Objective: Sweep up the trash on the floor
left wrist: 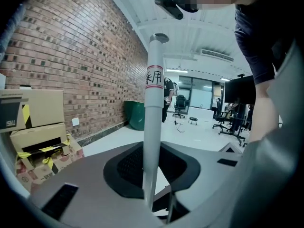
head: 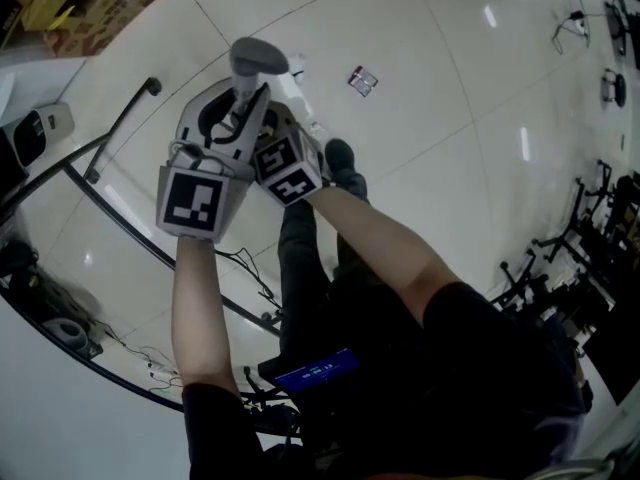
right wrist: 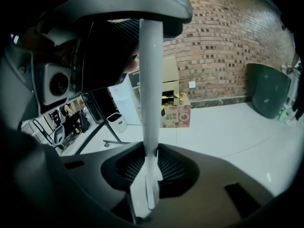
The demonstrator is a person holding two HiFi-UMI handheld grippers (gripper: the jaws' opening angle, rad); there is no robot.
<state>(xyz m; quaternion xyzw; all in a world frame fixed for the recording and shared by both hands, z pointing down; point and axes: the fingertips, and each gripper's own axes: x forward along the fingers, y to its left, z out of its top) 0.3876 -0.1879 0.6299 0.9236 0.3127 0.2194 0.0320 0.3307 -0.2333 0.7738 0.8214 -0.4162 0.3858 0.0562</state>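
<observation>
Nearest my head camera are the person's two forearms [head: 195,298], each ending in a marker cube. The left gripper [head: 222,118] and right gripper [head: 268,118] sit side by side on one pale handle [head: 246,93]. Its long axis runs up-picture from them to a broad grey cap [head: 258,56].

In the left gripper view the handle [left wrist: 153,103] stands nearly upright, dropping into the narrow gap between the jaws, which are clamped on it. In the right gripper view the jaws likewise pinch the handle [right wrist: 149,80] low in the frame, and the pole rises straight to the cap [right wrist: 128,4] overhead.

Only the head view gives me the trash: a small wrapper [head: 362,80] lying flat on the white floor [head: 450,118], well apart from both grippers. Only the left gripper view shows a red-banded label [left wrist: 154,77] on the pole. Both gripper views show a brick wall [left wrist: 85,65], cardboard boxes [left wrist: 33,127] and a green bin [right wrist: 268,89]. I cannot see the handle's lower end.
</observation>
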